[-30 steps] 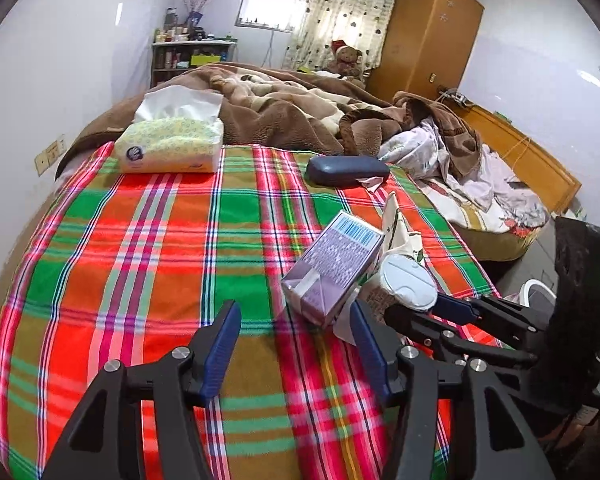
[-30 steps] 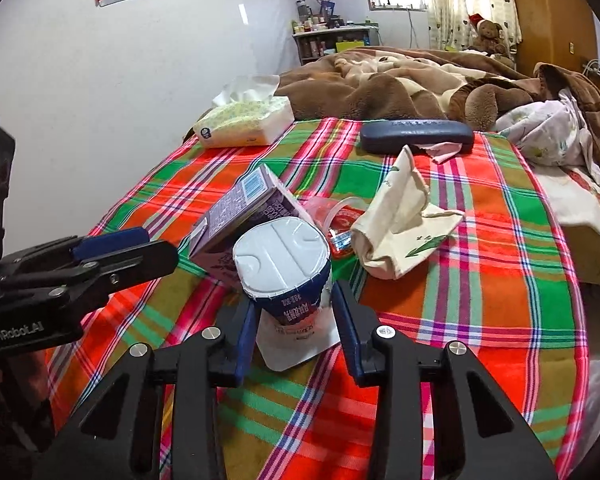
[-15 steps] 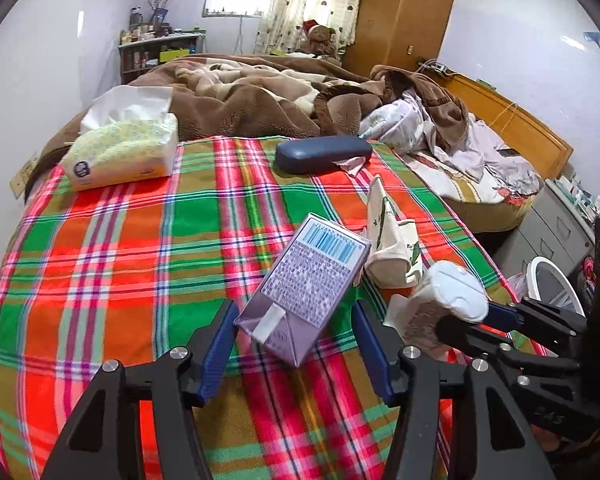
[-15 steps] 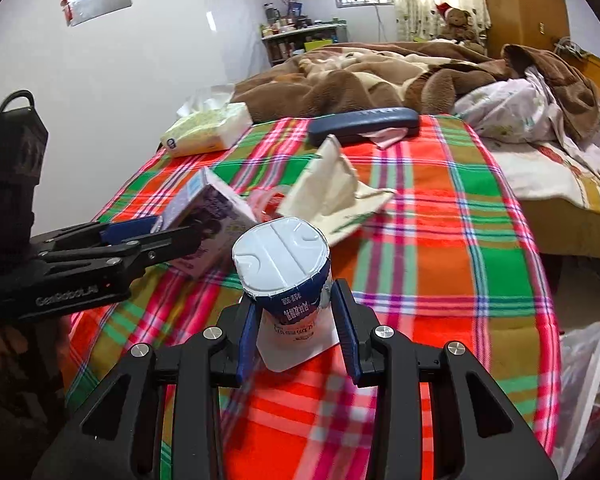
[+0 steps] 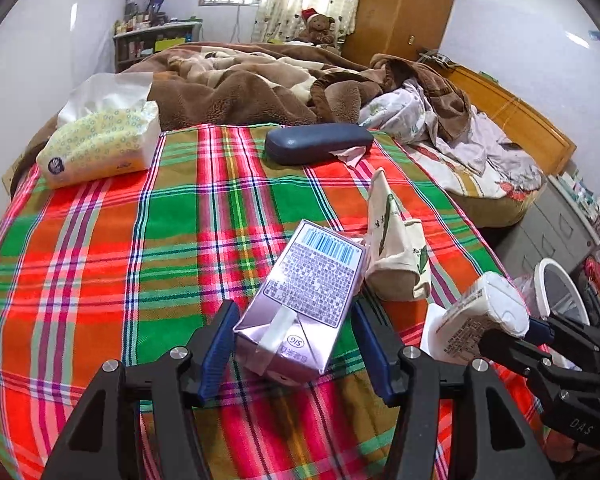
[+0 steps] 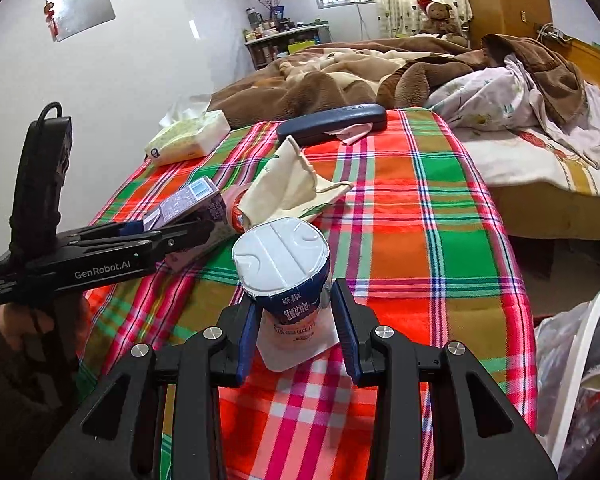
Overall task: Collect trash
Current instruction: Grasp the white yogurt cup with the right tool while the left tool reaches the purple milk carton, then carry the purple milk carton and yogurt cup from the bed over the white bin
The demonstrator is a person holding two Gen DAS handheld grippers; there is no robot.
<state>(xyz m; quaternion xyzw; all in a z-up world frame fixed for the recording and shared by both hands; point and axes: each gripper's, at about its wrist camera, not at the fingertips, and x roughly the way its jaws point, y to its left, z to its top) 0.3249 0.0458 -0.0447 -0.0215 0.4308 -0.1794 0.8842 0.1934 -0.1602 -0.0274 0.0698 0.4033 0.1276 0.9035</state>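
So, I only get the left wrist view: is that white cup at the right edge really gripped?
Observer: Yes. The right hand-held gripper has a pad pressed on each side of the cup.
Operator: Anything hiding behind the carton?
Observer: A pink-rimmed tub lies on its side, tucked under the pouch.
Operator: What is on the wall to my left?
Observer: A shiny sheet hangs high on it.
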